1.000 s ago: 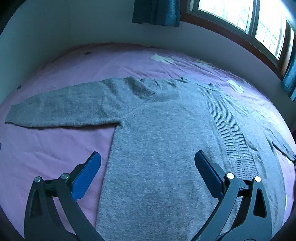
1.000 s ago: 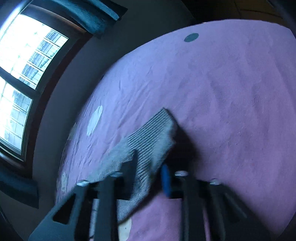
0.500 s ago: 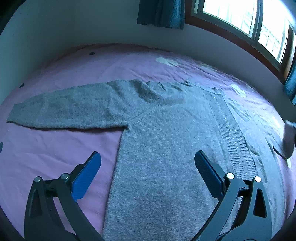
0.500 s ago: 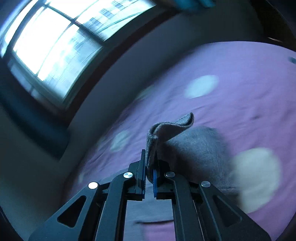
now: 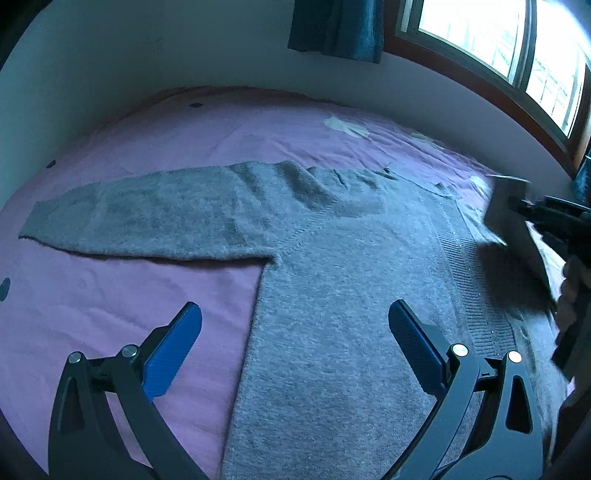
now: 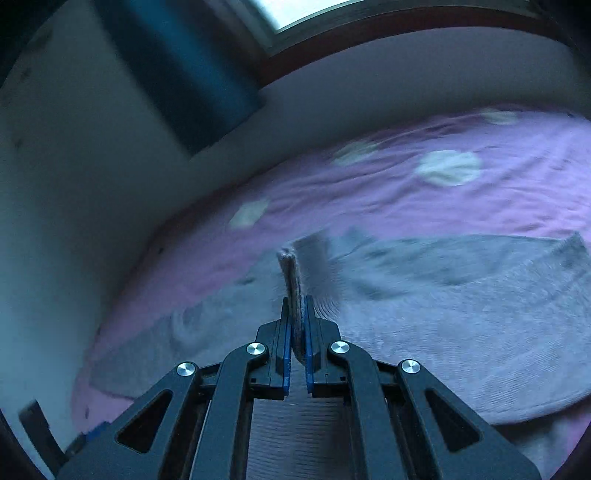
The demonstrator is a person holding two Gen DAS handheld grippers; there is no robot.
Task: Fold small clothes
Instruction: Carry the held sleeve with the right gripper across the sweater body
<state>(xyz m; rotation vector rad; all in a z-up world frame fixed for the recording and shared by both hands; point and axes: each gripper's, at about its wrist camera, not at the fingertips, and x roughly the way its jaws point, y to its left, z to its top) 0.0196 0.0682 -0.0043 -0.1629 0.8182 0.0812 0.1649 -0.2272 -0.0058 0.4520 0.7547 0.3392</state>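
Knitwear fills most of what I see: a grey cardigan (image 5: pixel 343 280) lies flat on the purple bedspread (image 5: pixel 122 295), and I'll place everything against it; off its left edge the bedspread is bare, with a few dark dots near the wall; the cardigan's left sleeve (image 5: pixel 147 218) stretches out straight to the left from the shoulder, lying flat; my left gripper (image 5: pixel 295 325) hovers over the cardigan's lower left hem edge with its blue-padded fingers (image 5: pixel 173 347) spread wide, one over the bedspread just left of the garment, the other over the grey body, pinching nothing; right of the middle runs the ribbed button band (image 5: pixel 476 291), down the length of the cardigan; further right, at the cardigan's right side, my right gripper (image 6: pixel 297 317) has its fingers pressed together on the cuff of the right sleeve (image 6: pixel 291 273), which stands up above the body, a dark shadow beneath it; from the right wrist view the cuff sticks up edge-on between the blue pads, and the rest of the cardigan spreads flat below and to the right, blurred; beyond the cardigan's collar end sit pale round patches on the bedspread, then the wall, a teal curtain (image 5: pixel 336 29) and a bright window (image 5: pixel 506 48).
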